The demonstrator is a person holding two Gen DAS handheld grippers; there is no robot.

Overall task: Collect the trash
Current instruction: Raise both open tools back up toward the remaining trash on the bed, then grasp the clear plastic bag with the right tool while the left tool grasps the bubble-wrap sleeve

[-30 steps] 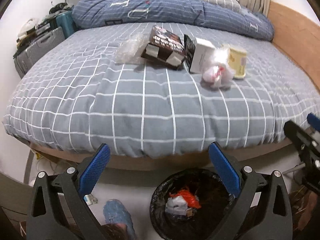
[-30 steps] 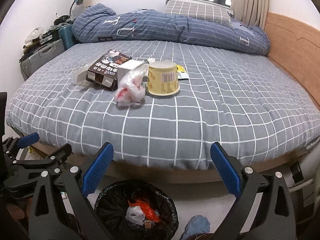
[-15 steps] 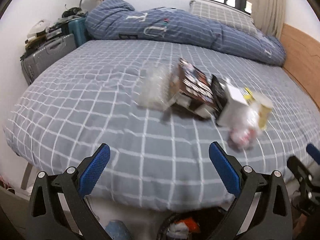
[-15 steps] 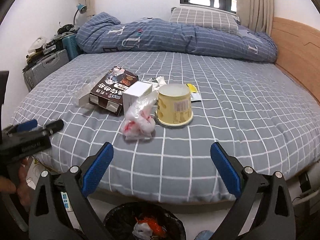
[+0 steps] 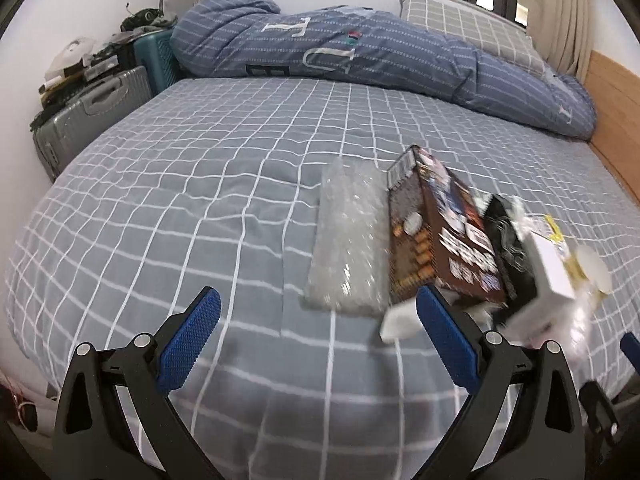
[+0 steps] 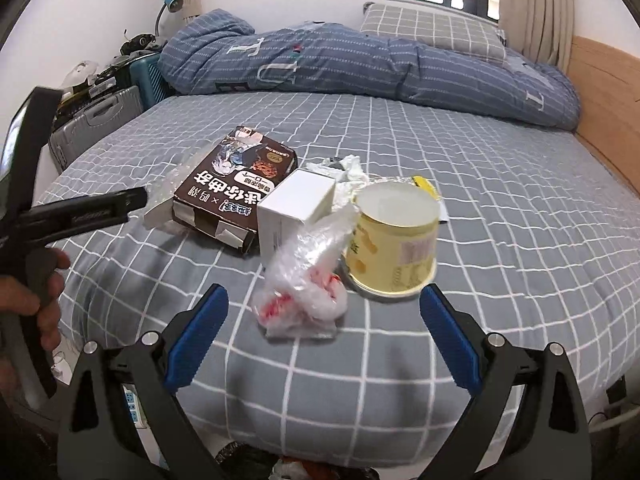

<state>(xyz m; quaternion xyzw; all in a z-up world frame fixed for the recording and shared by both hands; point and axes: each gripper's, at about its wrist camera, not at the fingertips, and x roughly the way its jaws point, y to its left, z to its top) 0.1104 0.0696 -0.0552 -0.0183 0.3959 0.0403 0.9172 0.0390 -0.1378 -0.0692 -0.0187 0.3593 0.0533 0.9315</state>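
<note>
Trash lies on the grey checked bed (image 5: 168, 216). In the left wrist view I see a clear bubble-wrap piece (image 5: 348, 240), a brown snack box (image 5: 436, 240) and a white box (image 5: 548, 280). My left gripper (image 5: 316, 336) is open and empty, just short of the bubble wrap. In the right wrist view a crumpled clear plastic bag (image 6: 308, 280) lies just ahead of my open, empty right gripper (image 6: 324, 336), beside a yellow cup (image 6: 394, 240), the white box (image 6: 296, 208) and the brown box (image 6: 236, 184). The left gripper (image 6: 92, 208) shows at left there.
A folded blue quilt (image 6: 360, 64) and a pillow (image 6: 432, 32) lie at the bed's far end. Suitcases (image 5: 92, 116) stand at the left. A wooden headboard (image 6: 608, 96) runs along the right. The black trash bin's rim (image 6: 248, 464) shows below the bed edge.
Both grippers have risen from the bin on the floor and moved forward over the bed toward the trash. The bin has dropped almost out of view. Both stay open.
</note>
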